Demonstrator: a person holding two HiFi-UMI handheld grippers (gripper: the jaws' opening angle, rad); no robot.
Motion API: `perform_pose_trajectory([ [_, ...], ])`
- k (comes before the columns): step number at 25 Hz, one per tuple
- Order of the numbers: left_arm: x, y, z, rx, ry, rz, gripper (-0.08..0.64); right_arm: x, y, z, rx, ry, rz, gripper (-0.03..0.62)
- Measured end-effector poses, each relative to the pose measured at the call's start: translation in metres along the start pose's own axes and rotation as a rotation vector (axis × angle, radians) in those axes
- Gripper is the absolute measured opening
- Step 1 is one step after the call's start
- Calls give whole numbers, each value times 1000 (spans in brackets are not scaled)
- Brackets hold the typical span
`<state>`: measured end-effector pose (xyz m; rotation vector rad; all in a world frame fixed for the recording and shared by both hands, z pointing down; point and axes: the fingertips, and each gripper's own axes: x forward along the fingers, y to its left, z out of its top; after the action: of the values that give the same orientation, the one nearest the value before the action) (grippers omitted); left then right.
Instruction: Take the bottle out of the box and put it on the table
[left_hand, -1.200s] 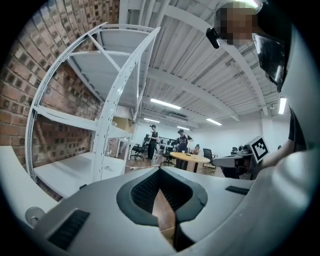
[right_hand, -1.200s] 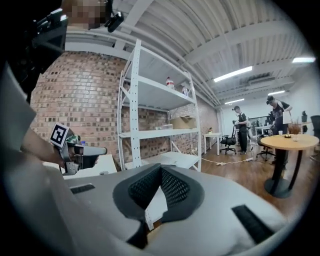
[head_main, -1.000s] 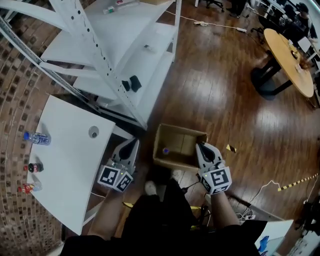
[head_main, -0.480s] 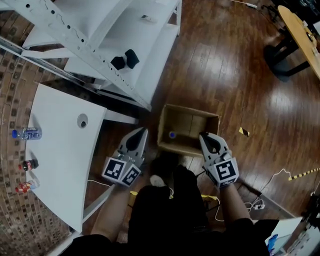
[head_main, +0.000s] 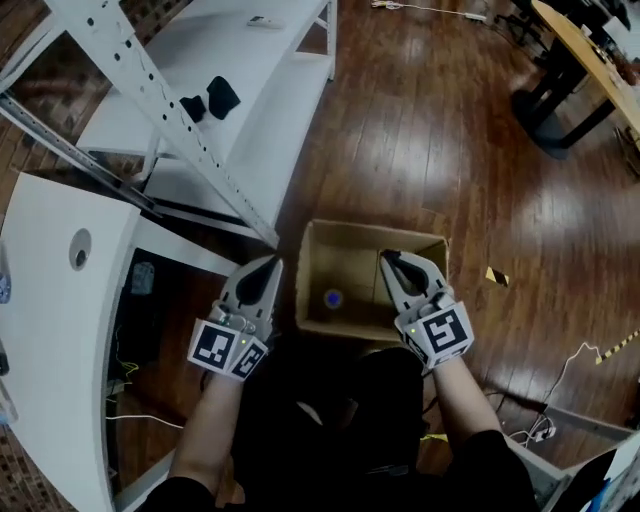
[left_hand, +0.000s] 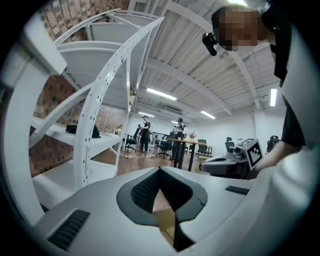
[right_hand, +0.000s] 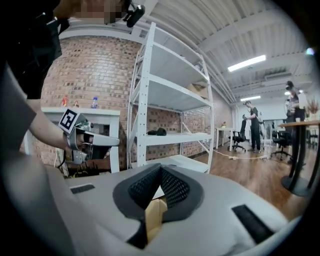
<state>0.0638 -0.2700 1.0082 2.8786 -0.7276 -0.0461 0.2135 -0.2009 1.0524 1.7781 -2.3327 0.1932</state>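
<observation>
An open cardboard box (head_main: 425, 250) stands on the wooden floor in the head view. Inside it, near the left wall, lies a bottle (head_main: 332, 298), of which I see only the blue cap end. My left gripper (head_main: 268, 262) is shut and empty, just outside the box's left wall. My right gripper (head_main: 388, 257) is shut and empty too, over the right half of the box's opening. In the left gripper view the jaws (left_hand: 160, 170) meet at the tip with cardboard behind them. The right gripper view shows its jaws (right_hand: 161, 166) closed above a box edge (right_hand: 154, 215).
A white table (head_main: 50, 330) with a round hole lies at the left. A white shelving rack (head_main: 200, 90) with black items (head_main: 210, 100) stands behind the box. Small bottles (right_hand: 95, 102) stand on the table top. A round wooden table (head_main: 590, 40) is far right. People stand in the distance (left_hand: 145, 132).
Both grippers have sunk toward the floor and now flank the box closely. The head view has tilted, so the box sits nearer the middle. Both stay shut.
</observation>
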Motion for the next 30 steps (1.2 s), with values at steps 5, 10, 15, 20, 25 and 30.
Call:
perform_pose_trajectory([
  [5,22,-45,248,66,-116,72,3,-38,-44,259,-277,-25,97,3],
  [10,17,-53,230,32,-112,67,4,-49,-29,248,-210,-2,164,3],
  [15,22,-60,248,10,-125,45,3,-51,-22,267,-91,2,227,3],
  [20,21,-49,239,24,-104,82,3,-35,-23,251,-101,43,263,3],
  [25,17,-43,219,27,-60,113,3,-21,-14,209,-192,125,364,5],
  [30,11,-36,195,17,-8,155,3,-6,-1,155,-235,210,512,26],
])
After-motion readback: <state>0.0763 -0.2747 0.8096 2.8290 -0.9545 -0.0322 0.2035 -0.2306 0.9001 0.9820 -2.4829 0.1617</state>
